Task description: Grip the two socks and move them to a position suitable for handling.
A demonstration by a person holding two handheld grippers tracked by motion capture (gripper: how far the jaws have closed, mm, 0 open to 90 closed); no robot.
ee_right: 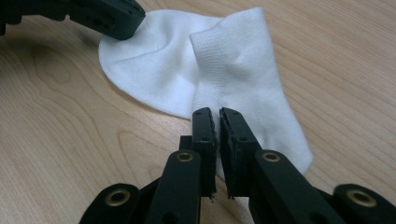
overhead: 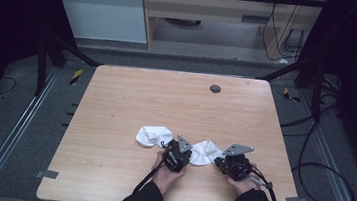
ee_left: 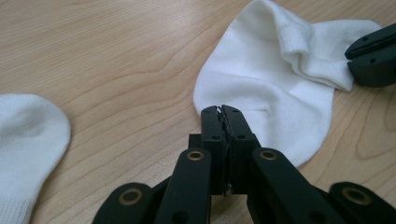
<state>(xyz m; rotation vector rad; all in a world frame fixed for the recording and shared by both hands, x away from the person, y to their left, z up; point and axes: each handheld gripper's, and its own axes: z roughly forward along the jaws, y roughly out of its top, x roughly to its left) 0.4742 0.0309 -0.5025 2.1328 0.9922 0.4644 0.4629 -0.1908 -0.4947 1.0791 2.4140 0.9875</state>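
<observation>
A white sock (overhead: pixel 205 151) lies flat on the wooden table (overhead: pixel 131 100) near its front edge, between my two grippers. My left gripper (overhead: pixel 190 155) is at the sock's left side. In the left gripper view its jaws (ee_left: pixel 221 110) are pressed together on the rounded edge of the sock (ee_left: pixel 261 88). My right gripper (overhead: pixel 218 160) is at the sock's right side. In the right gripper view its jaws (ee_right: pixel 217 112) are shut on the ribbed cuff end of the sock (ee_right: pixel 224 70). A second white sock (overhead: pixel 152 135) lies loose just left of the left gripper.
A small black round disc (overhead: pixel 215 89) sits in the table's far middle. The second sock (ee_left: pixel 28 135) lies to the left in the left gripper view. Metal rails, black frame legs and cables (overhead: pixel 320 165) run along the floor on both sides of the table.
</observation>
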